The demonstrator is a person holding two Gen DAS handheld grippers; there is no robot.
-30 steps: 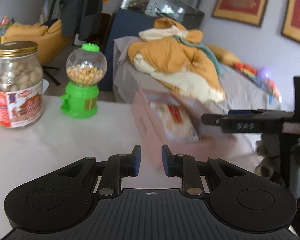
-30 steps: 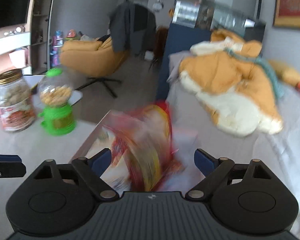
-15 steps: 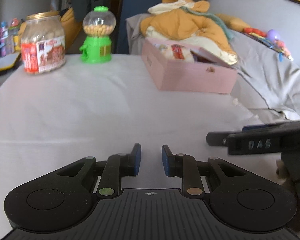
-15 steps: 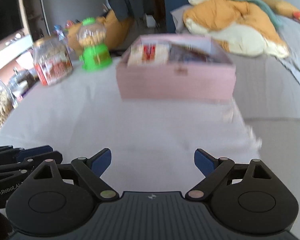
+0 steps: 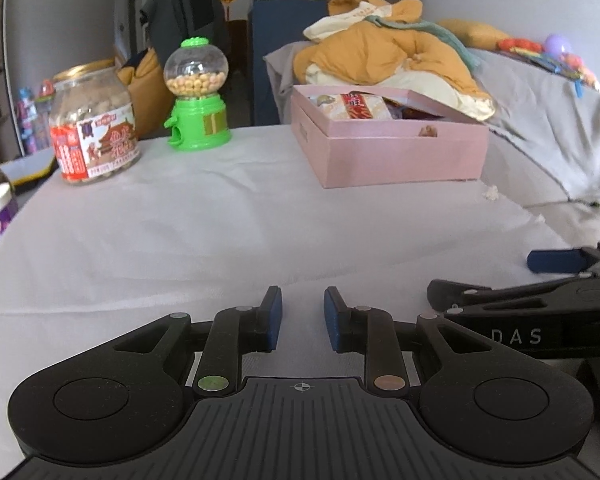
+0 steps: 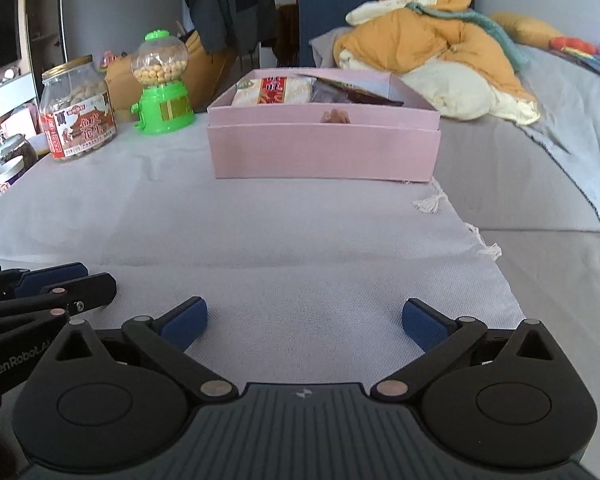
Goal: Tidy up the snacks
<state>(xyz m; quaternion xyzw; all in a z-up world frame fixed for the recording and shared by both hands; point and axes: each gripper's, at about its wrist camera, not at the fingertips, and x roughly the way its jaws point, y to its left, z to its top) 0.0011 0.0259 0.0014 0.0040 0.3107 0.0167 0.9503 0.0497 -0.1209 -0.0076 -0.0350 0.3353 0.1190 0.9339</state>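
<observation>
Left tongs [image 5: 302, 317] narrow, right tongs [image 6: 304, 322] wide; right view shows tablecloth tassel [image 6: 429, 203].

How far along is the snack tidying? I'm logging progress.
Done: snack packets lie in the open pink cardboard box. In hand: nothing; the left gripper is nearly closed, the right gripper open. Left: no loose packets show on the white tablecloth.

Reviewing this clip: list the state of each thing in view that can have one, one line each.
pink box: lid off, snack packets inside.
red-and-white snack packet: lying in the box's left part.
peanut jar: upright, gold lid on, mostly full.
green candy dispenser: upright, globe about half full.
left gripper: narrowly open, empty, low over the cloth.
right gripper: wide open, empty.
</observation>
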